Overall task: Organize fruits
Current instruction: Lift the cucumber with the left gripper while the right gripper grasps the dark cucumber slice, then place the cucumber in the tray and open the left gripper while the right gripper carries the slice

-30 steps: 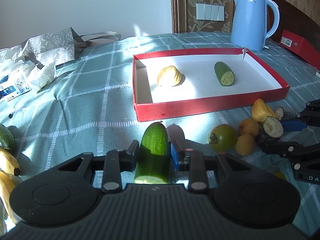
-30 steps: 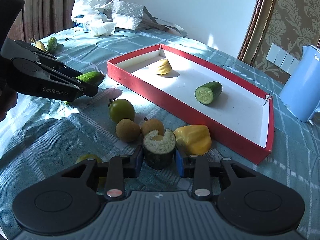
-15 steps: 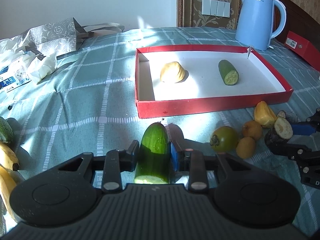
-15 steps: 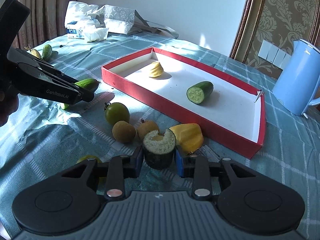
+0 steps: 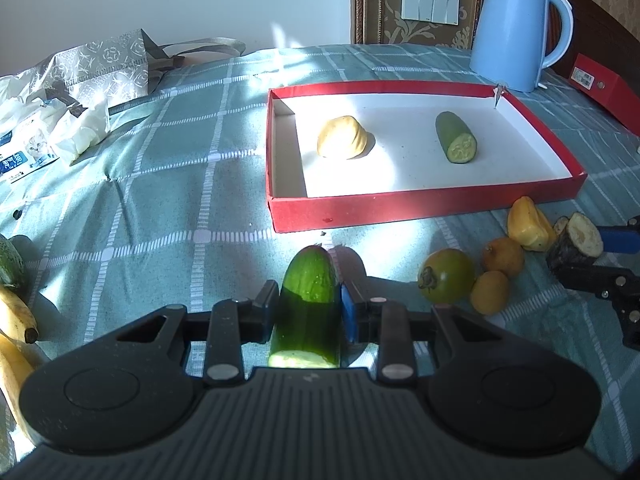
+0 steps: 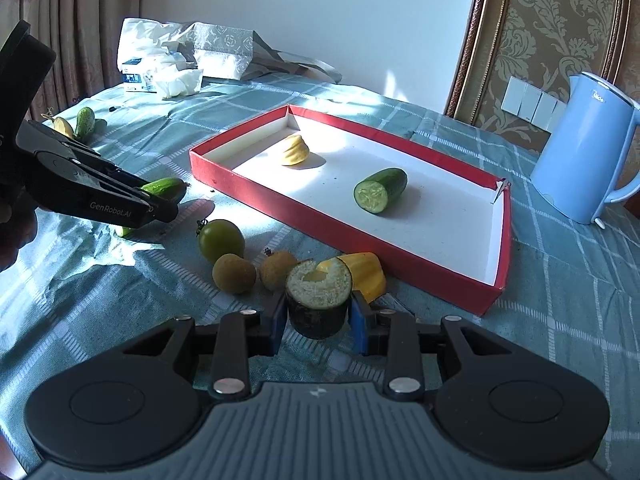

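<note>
Left wrist view: my left tongs (image 5: 310, 312) grip a cucumber (image 5: 310, 304), right tongs (image 6: 318, 314) a dark chunk (image 6: 318, 296); next, carry both into the red box (image 5: 420, 210).

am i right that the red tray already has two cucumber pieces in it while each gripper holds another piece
Not quite. The red tray holds one cut cucumber piece and one yellow fruit piece, as the left wrist view shows. The rest stands: the left gripper and right gripper each hold a piece.
</note>
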`<action>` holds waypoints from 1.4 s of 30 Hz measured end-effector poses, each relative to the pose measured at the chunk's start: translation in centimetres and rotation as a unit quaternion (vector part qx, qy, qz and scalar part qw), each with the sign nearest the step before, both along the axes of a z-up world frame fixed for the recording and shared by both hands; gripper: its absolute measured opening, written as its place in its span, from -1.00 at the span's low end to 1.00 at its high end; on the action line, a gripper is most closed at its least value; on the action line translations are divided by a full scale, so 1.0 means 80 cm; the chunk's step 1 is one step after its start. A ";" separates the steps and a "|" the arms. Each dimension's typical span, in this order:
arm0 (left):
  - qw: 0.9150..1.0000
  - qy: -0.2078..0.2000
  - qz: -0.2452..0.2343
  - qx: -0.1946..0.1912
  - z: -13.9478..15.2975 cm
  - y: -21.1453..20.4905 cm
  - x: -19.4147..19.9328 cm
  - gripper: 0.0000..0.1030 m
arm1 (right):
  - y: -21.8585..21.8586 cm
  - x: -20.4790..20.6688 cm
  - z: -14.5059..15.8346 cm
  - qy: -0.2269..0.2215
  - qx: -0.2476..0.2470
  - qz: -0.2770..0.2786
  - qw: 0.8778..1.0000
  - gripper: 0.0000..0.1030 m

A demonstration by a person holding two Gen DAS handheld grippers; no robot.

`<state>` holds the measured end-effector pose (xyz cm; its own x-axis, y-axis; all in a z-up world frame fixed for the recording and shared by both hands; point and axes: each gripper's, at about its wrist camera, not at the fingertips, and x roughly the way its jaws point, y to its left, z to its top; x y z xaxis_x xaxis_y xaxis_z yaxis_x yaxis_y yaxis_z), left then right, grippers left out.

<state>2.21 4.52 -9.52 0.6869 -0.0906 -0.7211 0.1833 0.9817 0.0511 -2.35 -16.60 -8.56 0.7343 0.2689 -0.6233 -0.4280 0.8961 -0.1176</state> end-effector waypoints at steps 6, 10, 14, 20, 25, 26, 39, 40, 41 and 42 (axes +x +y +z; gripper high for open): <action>1.000 0.004 0.000 0.000 0.002 0.000 0.001 -0.43 | 0.000 0.000 0.002 -0.002 0.003 -0.001 1.000 -0.37; 1.000 -0.001 -0.002 -0.003 0.009 0.000 0.002 -0.43 | -0.003 0.000 0.010 -0.008 0.009 -0.003 1.000 -0.37; 1.000 -0.014 -0.009 -0.011 0.029 -0.001 0.008 -0.43 | -0.014 0.005 0.023 -0.019 0.018 -0.015 1.000 -0.37; 0.999 -0.033 -0.025 -0.015 0.050 -0.021 0.037 -0.43 | -0.037 0.021 0.034 -0.025 0.029 -0.044 0.998 -0.37; 0.998 -0.039 -0.039 -0.016 0.052 -0.046 0.072 -0.43 | -0.054 0.025 0.033 -0.020 0.033 -0.061 0.997 -0.37; 0.998 -0.040 -0.040 -0.014 0.050 -0.050 0.077 -0.43 | -0.058 0.024 0.032 -0.019 0.033 -0.065 0.997 -0.37; 0.999 -0.010 -0.034 -0.001 0.019 -0.062 0.120 -0.44 | -0.078 0.030 0.022 -0.003 0.039 -0.087 0.995 -0.37; 0.999 -0.010 -0.033 -0.002 0.019 -0.062 0.120 -0.44 | -0.078 0.031 0.022 -0.002 0.038 -0.085 0.996 -0.37; 0.999 -0.010 -0.032 -0.004 0.018 -0.062 0.121 -0.45 | -0.077 0.031 0.022 -0.001 0.038 -0.084 0.996 -0.37; 0.999 -0.011 -0.032 -0.006 0.018 -0.062 0.121 -0.45 | -0.077 0.032 0.022 -0.001 0.038 -0.082 0.996 -0.37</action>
